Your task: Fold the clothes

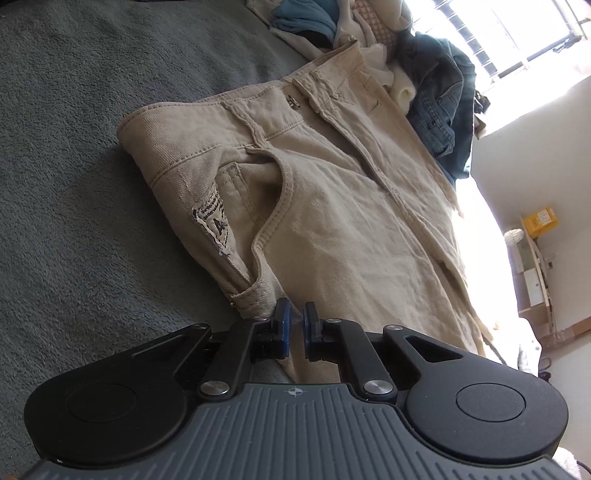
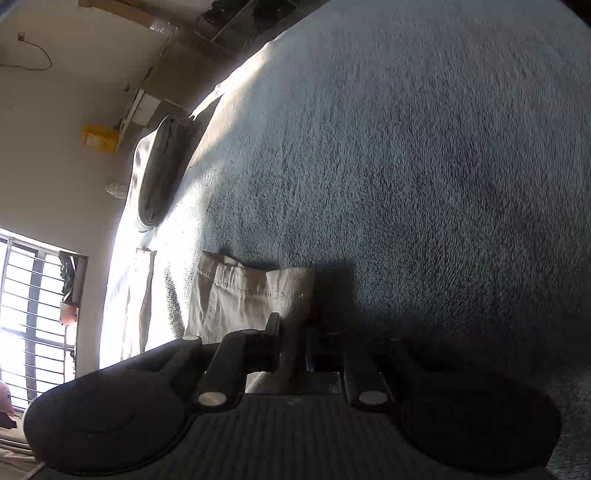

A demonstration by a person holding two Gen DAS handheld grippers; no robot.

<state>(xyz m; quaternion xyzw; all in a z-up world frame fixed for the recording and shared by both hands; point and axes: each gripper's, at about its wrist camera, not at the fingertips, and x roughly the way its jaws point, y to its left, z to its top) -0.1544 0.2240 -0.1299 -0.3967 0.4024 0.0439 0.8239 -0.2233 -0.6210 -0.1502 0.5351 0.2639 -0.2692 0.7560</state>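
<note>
Beige cotton twill, heavy and ribbed at the seams: trousers (image 1: pixel 332 229) laid front-up on a grey fleecy blanket (image 1: pixel 74 184), waistband toward a heap of other clothes (image 1: pixel 369 33), fly flap loose, curved pocket mouth gaping beside a stitched cloth label (image 1: pixel 216 221). Left gripper (image 1: pixel 294 325) at the side seam below the pocket, blue pads nearly together with only a thin gap, fabric running in under them; a pinch on the outer edge, judging by that, though actual contact not fully clear. Right gripper (image 2: pixel 293 332) in deep shadow at the hem end, a doubled cuff (image 2: pixel 288 291) of the same cloth rising between its fingers; apparently clamped on it, but too dark to be sure. Fits a lengthwise or end-to-end fold in hand, with both ends gripped. Equally fits laying the trousers out flat before a fold. Either way, calls for both grips firm on thick layers and even tension across stiff cloth, to avoid dragging the fleece or bunching the loose fly. Denim jacket (image 1: pixel 439 107) crumpled beyond, near the bright window.
</note>
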